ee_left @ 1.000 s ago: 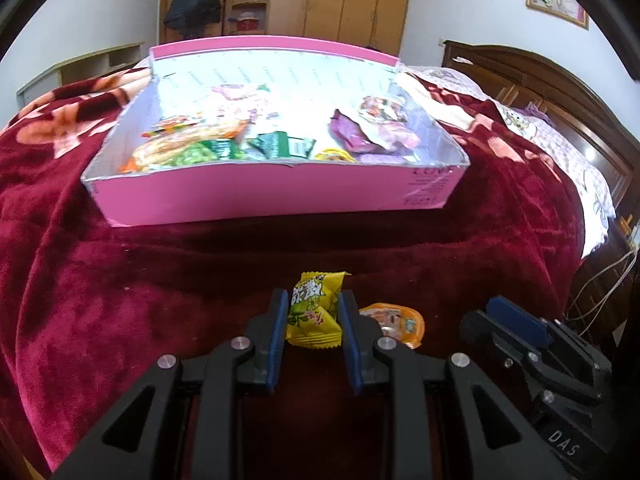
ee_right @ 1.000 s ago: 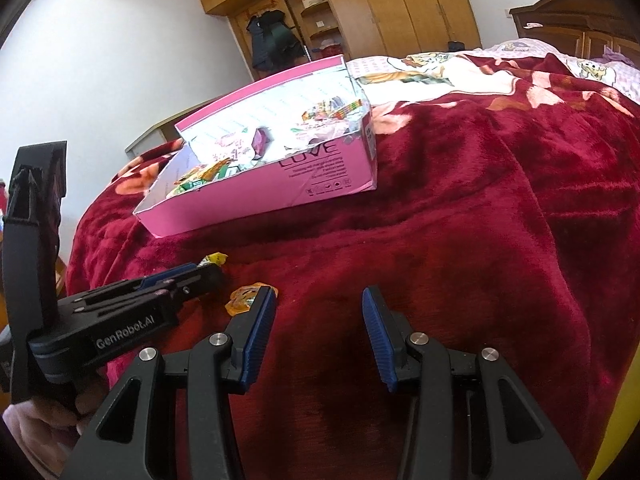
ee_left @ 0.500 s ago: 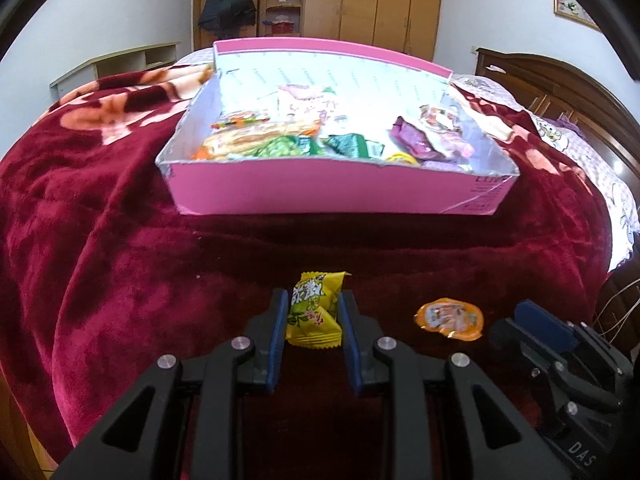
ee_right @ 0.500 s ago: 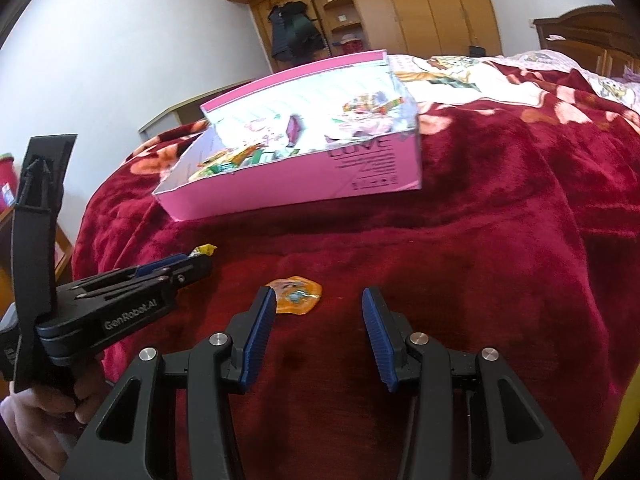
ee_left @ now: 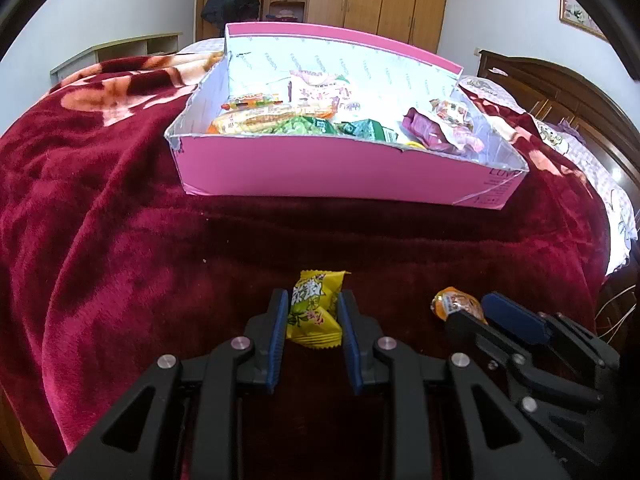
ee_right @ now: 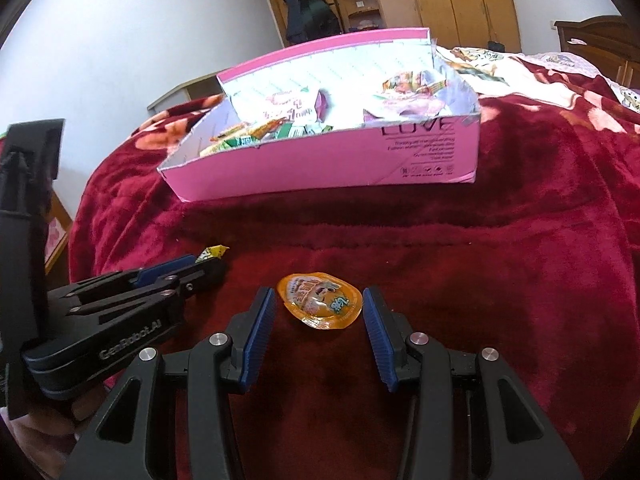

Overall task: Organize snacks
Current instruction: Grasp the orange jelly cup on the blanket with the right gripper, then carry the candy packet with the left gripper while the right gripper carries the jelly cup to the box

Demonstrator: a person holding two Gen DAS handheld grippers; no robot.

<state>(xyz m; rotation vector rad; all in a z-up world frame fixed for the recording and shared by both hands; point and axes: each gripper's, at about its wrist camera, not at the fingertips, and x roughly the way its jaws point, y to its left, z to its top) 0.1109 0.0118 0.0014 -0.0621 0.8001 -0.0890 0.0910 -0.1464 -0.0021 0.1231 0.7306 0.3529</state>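
While your left claw stays clamped on the yellow candy above the bed, your right claw stands apart around the orange jelly cup lying near the bed's front edge, before the pink box

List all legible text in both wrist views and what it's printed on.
"GenRobot.AI": side of the left gripper, right wrist view.
"LOVE": near wall of the pink box; the lines and icons under it are too small to read.
Repeated pale word on the box's inner lining: too blurred to read.
Yellow candy wrapper: Chinese characters, not legible.
Orange jelly cup lid and the snack packets in the box: printing blurred.
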